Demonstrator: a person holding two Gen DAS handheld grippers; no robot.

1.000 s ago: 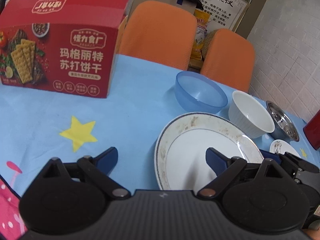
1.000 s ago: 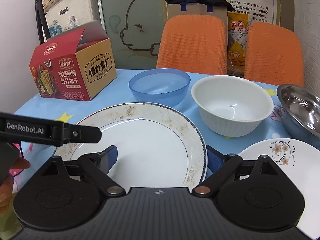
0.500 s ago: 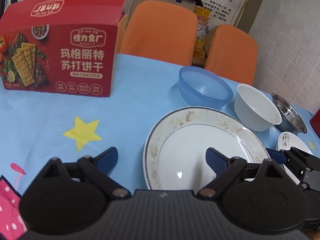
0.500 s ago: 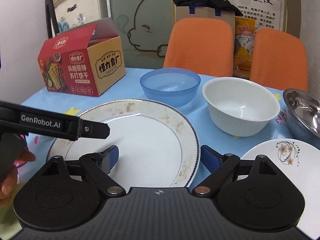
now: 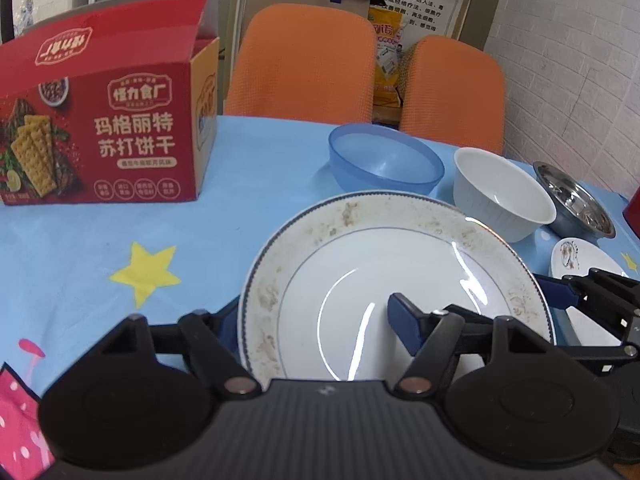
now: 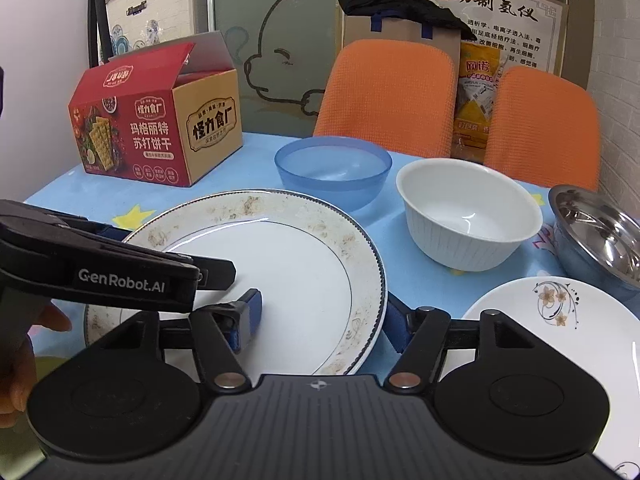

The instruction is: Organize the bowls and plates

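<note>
A large white plate with a worn gold rim (image 5: 400,280) (image 6: 280,260) lies on the blue tablecloth. My left gripper (image 5: 316,324) is open and straddles its near left rim, one finger outside, one over the plate. My right gripper (image 6: 320,320) is open and straddles its near right rim the same way. Behind stand a blue plastic bowl (image 5: 384,160) (image 6: 332,168), a white bowl (image 5: 500,196) (image 6: 468,216) and a steel bowl (image 5: 576,204) (image 6: 600,232). A small flowered plate (image 5: 580,260) (image 6: 560,320) lies at the right.
A red cracker box (image 5: 100,128) (image 6: 156,132) stands at the back left. Two orange chairs (image 5: 304,64) (image 6: 388,92) stand against the table's far edge. A red object (image 5: 634,212) shows at the far right edge.
Both grippers have moved in toward the big plate and now straddle its rim from either side. The plate looks slightly raised and tilted. Jaws stay open.
</note>
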